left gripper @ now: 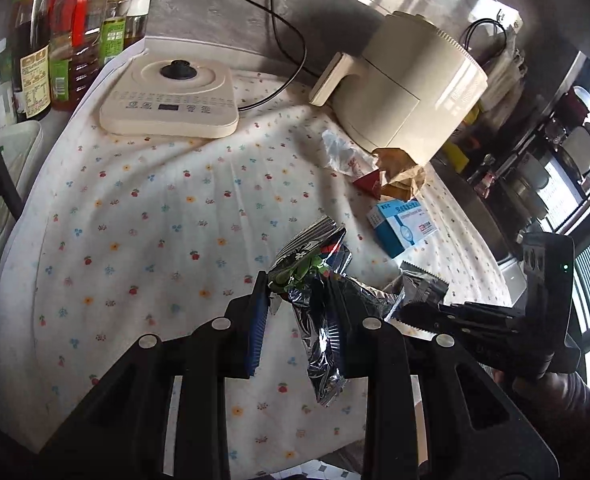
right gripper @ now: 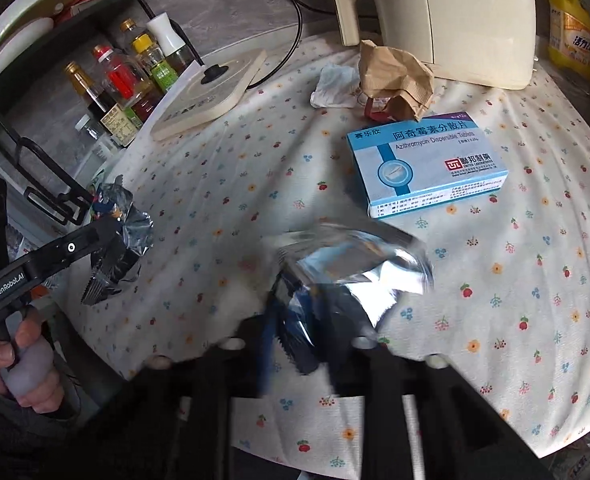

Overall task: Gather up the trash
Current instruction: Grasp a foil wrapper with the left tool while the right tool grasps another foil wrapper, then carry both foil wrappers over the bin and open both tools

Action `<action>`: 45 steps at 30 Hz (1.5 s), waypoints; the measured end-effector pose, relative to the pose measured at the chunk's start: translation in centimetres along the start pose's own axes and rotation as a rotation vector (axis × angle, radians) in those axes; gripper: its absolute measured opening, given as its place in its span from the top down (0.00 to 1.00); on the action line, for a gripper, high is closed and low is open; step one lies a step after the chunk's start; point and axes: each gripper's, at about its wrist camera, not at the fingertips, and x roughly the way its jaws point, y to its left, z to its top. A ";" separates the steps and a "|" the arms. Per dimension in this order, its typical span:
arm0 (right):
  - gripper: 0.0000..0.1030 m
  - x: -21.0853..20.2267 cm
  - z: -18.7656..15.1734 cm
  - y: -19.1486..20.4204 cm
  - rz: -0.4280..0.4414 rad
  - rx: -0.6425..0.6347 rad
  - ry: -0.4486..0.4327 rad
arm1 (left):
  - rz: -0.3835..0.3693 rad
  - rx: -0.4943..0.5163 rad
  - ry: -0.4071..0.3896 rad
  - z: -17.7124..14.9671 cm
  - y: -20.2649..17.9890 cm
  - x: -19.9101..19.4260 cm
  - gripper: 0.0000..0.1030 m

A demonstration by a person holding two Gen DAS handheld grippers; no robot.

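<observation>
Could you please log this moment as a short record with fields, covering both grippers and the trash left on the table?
left gripper: shut on crumpled foil wrapper
right gripper: shut on silver foil packet, motion-blurred
trash on the cloth: brown paper bag, white tissue, red scrap, all beside the cream appliance
medicine box: blue and white, lying flat, apart from both grippers
surface: floral tablecloth
background: cream induction base, sauce bottles
</observation>
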 end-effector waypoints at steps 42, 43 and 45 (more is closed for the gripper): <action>0.93 -25.3 -25.8 -17.8 -0.312 0.616 -0.304 | -0.505 0.509 0.248 -9.6 -33.3 4.8 0.74; 0.93 -25.3 -26.7 -18.1 -0.313 0.623 -0.300 | -0.510 0.508 0.260 -10.4 -33.6 4.9 0.74; 0.93 -25.4 -28.5 -18.5 -0.324 0.636 -0.289 | -0.514 0.518 0.280 -12.1 -34.1 5.1 0.74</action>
